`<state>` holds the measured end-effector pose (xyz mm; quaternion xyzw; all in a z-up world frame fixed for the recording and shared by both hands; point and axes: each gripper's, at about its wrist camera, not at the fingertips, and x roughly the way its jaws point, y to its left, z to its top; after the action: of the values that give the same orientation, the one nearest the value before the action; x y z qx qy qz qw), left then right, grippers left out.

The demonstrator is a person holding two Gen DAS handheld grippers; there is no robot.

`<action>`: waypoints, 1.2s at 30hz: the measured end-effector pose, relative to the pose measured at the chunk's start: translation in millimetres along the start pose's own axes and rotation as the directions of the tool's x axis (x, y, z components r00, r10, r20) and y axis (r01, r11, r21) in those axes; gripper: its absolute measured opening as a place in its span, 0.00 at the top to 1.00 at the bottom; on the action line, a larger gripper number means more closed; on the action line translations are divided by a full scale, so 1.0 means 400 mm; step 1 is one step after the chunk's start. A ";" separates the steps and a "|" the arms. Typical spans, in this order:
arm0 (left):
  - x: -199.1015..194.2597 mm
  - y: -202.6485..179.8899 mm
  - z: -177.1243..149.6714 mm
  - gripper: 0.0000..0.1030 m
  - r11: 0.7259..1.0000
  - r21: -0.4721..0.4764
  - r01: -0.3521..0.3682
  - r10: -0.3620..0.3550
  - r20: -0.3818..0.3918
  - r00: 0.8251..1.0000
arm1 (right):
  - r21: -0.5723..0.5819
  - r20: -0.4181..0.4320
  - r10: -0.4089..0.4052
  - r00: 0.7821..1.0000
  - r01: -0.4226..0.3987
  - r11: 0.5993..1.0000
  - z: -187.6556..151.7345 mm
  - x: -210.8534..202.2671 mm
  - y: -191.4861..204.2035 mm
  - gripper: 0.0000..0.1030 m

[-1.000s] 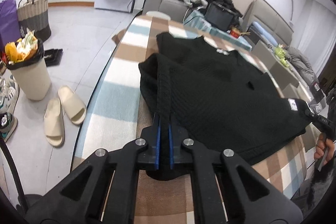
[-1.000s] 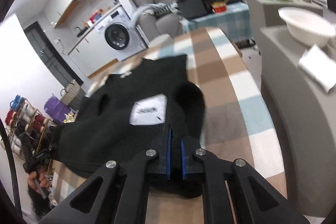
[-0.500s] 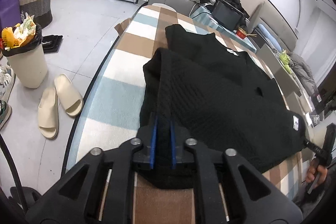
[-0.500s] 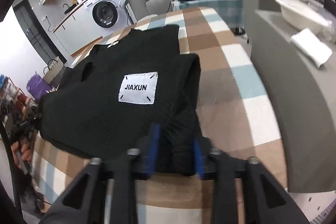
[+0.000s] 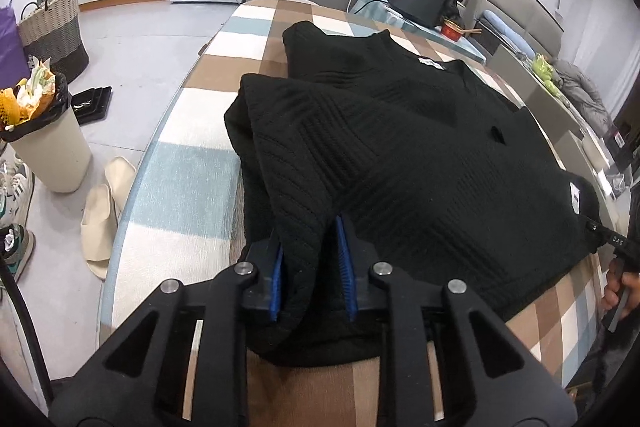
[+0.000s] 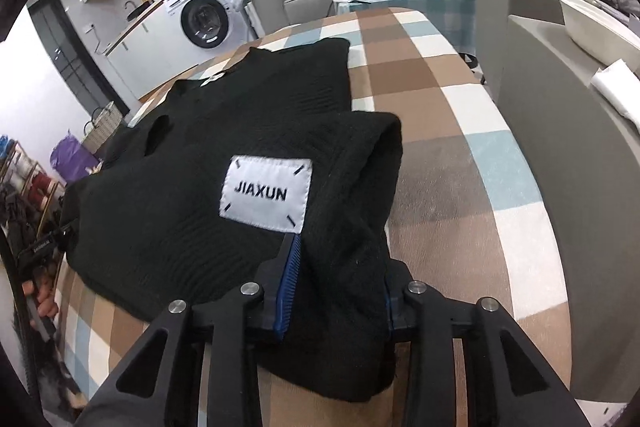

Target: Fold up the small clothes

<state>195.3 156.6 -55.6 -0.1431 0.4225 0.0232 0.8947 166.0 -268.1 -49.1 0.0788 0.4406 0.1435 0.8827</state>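
Observation:
A black knit sweater (image 5: 400, 155) lies on the checked tablecloth (image 5: 192, 163), its near part folded over the body. My left gripper (image 5: 310, 251) stands open at the near left corner, a loose ridge of fabric between its blue pads and a gap on the right side. In the right wrist view the sweater (image 6: 240, 131) shows a white JIAXUN label (image 6: 266, 193). My right gripper (image 6: 340, 267) is at the near right corner. Its jaws are closing with a thick bunch of knit lying slack between them. Each view shows the other gripper at the sweater's far corner.
The table's curved edge (image 5: 132, 187) drops to a floor with pale slippers (image 5: 104, 203), a full bin (image 5: 48, 143) and a woven basket (image 5: 52, 27). A grey cabinet (image 6: 560, 155) with a white bowl (image 6: 592, 23) stands close on the right. A sofa lies beyond.
Both grippers were shut on the sweater's edge a second ago; their jaws now stand apart. Both have sunk toward the table and the folded fabric has settled onto the body.

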 end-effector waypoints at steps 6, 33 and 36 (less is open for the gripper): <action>-0.079 0.001 -0.085 0.81 1.000 0.016 0.002 -0.002 0.004 1.000 | -0.006 -0.025 0.031 0.999 -0.032 0.999 -0.054 -0.040 -0.004 0.70; -0.186 0.031 -0.102 0.96 0.998 -0.047 0.041 -0.038 0.074 0.997 | 0.061 0.060 0.105 0.993 -0.108 0.992 -0.062 -0.154 0.016 0.87; -0.199 0.036 -0.088 0.97 0.996 -0.057 0.063 -0.056 0.103 0.993 | 0.099 0.089 0.100 0.991 -0.108 0.989 -0.046 -0.159 0.003 0.93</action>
<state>115.5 166.9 -19.4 -0.1810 0.3711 0.0164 0.9106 114.7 -287.3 -11.7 0.1530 0.4054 0.1630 0.8864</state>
